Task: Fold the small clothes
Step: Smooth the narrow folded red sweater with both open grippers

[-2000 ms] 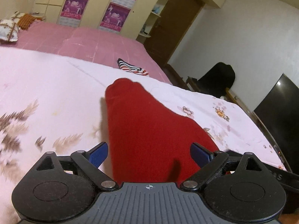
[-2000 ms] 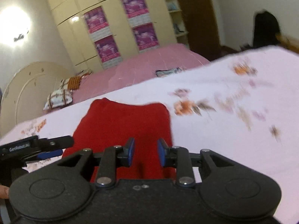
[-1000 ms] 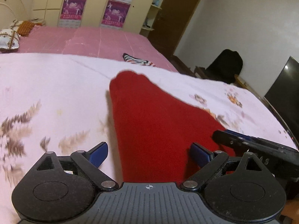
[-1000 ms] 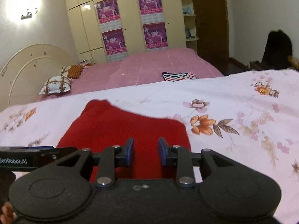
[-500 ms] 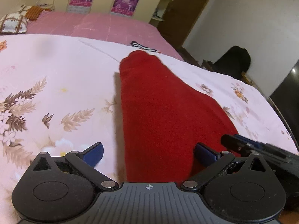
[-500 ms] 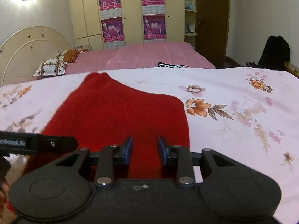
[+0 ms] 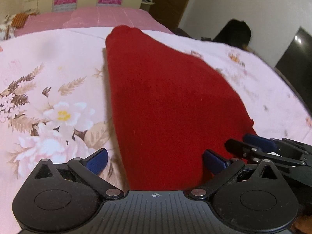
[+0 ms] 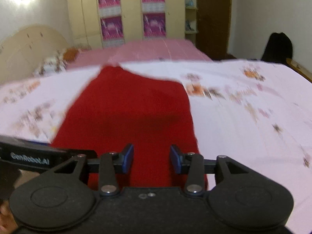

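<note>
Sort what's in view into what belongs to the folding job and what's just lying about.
Job:
red garment, flat on the floral sheet
left tongs, open
right tongs, open

Lying about:
pink bedspread
patterned pillows
posters
black chair

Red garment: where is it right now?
The red garment lies flat on the floral sheet, centre in both wrist views, with the left tongs and right tongs at its near edge.
</note>
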Demonstrator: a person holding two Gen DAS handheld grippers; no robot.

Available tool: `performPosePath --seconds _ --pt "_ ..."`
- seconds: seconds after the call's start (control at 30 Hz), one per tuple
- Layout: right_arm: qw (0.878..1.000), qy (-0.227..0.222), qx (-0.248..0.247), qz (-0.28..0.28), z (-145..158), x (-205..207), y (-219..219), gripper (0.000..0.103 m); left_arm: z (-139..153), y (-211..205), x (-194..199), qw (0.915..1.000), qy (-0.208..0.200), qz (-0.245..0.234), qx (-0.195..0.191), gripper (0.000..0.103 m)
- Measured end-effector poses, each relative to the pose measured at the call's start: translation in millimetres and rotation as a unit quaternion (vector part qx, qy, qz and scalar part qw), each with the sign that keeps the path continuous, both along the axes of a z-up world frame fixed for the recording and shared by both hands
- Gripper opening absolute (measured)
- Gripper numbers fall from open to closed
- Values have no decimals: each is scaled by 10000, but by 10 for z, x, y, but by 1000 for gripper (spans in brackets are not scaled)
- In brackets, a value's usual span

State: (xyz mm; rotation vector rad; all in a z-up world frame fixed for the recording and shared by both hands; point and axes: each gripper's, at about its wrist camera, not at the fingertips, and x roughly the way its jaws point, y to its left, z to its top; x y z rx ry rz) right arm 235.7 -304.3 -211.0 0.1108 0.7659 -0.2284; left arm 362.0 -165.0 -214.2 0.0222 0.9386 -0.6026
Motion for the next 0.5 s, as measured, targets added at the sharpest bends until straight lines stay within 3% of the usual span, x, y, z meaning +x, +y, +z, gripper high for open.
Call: performPosePath --seconds 0.3,0.5 --pt "9999 60 15 -143 -36 -74 40 41 -30 -32 -32 9994 -261 -132 210 103" --pt "9998 53 170 71 -54 -90 -40 45 -12 -45 -14 9994 -241 -77 246 103"
